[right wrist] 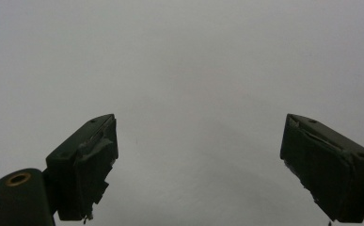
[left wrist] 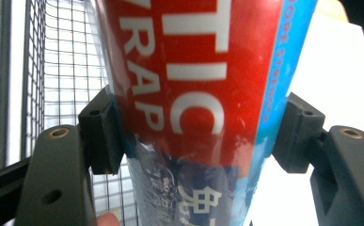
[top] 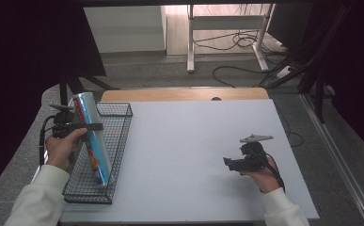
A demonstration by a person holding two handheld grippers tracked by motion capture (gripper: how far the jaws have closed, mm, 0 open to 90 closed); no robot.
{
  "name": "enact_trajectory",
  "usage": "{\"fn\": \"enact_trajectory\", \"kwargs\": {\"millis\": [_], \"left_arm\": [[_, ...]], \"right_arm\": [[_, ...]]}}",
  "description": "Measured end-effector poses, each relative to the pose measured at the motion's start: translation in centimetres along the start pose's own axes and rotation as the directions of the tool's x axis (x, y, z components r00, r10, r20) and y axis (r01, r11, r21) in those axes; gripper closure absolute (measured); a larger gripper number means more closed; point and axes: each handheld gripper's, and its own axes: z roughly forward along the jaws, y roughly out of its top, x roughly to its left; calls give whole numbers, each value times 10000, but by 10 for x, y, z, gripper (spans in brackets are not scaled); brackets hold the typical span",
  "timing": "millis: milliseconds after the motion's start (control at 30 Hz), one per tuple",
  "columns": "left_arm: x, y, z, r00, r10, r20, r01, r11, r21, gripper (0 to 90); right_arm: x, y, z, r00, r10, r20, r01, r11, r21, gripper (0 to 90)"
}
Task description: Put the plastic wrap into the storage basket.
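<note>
A long box of plastic wrap (top: pixel 92 139), red and blue with white lettering, slants inside the black wire basket (top: pixel 118 141) at the table's left, its near end low in the basket. My left gripper (top: pixel 88 126) is shut on the box around its middle. In the left gripper view both pads clamp the plastic wrap box (left wrist: pixel 193 94) from either side, with the wire basket's mesh (left wrist: pixel 62 70) behind it. My right gripper (top: pixel 227 162) rests low over the white table at the right, open, pointing left. Its jaws stand wide apart over bare table in the right gripper view, right gripper (right wrist: pixel 198 165).
The white table top (top: pixel 193 150) has a wooden strip (top: pixel 184 94) along its far edge. Beyond it are grey floor, desk legs (top: pixel 190 42) and loose cables (top: pixel 245 42). A dark curtain hangs at the left.
</note>
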Motion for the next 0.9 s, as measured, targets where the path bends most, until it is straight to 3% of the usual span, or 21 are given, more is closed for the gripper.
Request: {"fn": "enact_trajectory", "kwargs": {"millis": [233,367,600,800,900], "left_arm": [[1,9,23,9990,-276,-358,286,9991,298,319],[2,11,37,9954,-559,-782,586,9978,319,318],[-4,13,54,9908,-329,-1314,390,9983,440,317],[1,14,68,9857,-634,-1563,726,9959,536,316],[3,13,76,9817,-577,-1813,766,9921,990,314]], "right_arm": [[-1,2,0,10000,-18,-12,18,10000,-35,119],[-1,2,3,10000,-44,-29,44,10000,9,120],[-4,3,2,10000,54,21,-54,10000,-15,120],[-5,2,3,9999,73,82,-73,10000,-4,119],[-6,2,4,9999,82,99,-82,10000,37,120]]}}
